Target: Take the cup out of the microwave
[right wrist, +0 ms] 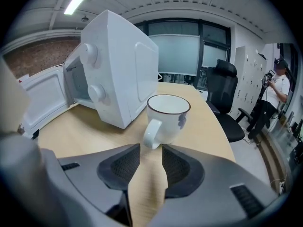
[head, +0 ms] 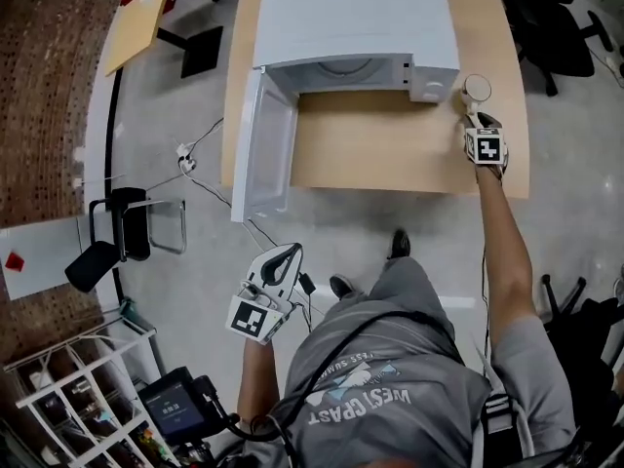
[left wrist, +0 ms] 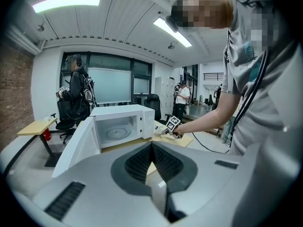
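The white cup [head: 477,88] with a dark rim stands upright on the wooden table [head: 390,154], just to the right of the white microwave [head: 356,18]. The microwave's door [head: 263,144] hangs wide open, and its cavity [left wrist: 116,131] holds only the glass turntable. My right gripper [head: 475,115] is right behind the cup; in the right gripper view the cup [right wrist: 168,115] has its handle just ahead of the tips of the right gripper [right wrist: 151,148], which is open and touches nothing. My left gripper [head: 290,253] hangs off the table near my body and is shut and empty.
A black chair [head: 122,227] and cables [head: 195,159] are on the floor left of the table. Office chairs [head: 546,18] stand at the far right. A white shelf [head: 78,398] sits at the lower left. People stand in the background [left wrist: 75,93].
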Demonstrator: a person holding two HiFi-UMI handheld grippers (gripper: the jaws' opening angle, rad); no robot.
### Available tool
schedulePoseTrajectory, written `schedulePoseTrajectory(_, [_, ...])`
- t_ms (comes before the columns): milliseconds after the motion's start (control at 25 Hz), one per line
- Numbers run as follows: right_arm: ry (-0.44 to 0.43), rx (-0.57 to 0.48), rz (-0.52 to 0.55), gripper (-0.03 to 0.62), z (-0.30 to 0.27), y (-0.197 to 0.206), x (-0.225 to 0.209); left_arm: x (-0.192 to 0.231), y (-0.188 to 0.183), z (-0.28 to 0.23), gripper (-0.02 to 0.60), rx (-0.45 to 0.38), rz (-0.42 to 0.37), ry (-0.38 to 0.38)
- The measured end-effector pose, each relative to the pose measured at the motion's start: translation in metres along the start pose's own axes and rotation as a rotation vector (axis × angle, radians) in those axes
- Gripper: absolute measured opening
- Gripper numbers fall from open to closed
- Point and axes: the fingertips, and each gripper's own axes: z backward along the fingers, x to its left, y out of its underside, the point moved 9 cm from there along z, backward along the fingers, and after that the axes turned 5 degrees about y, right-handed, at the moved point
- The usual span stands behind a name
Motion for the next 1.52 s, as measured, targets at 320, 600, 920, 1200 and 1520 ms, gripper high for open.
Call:
schedulePoseTrajectory(320, [-0.016, -0.041, -0.019, 0.124, 0.044, 0.0, -0.003, -0.013, -0.013, 0.012, 0.043, -0.014, -0.035, 0.009])
schedulePoseTrajectory(600, [-0.068, -0.119, -0.026, 0.124, 0.098, 0.004, -0.007, -0.033, -0.024, 0.021, 0.043, -0.033, -0.091, 0.028])
schedulePoseTrajectory(920, [-0.164, -0.319, -0.023, 0.123, 0.181, 0.0, 0.005, -0.057, -0.036, 0.038, 0.043, -0.136, -0.134, 0.052])
schedulePoseTrajectory(1200, [-0.191, -0.486, -0.074, 0.011, 0.267, -0.013, 0.021, -0.07, -0.034, 0.058, 0.043, -0.158, -0.176, 0.076])
schedulePoseTrajectory(1520, [-0.222, -0.644, -0.018, 0.011, 0.392, -0.006, 0.08, -0.078, -0.015, 0.113, 0.043, -0.17, -0.214, 0.114])
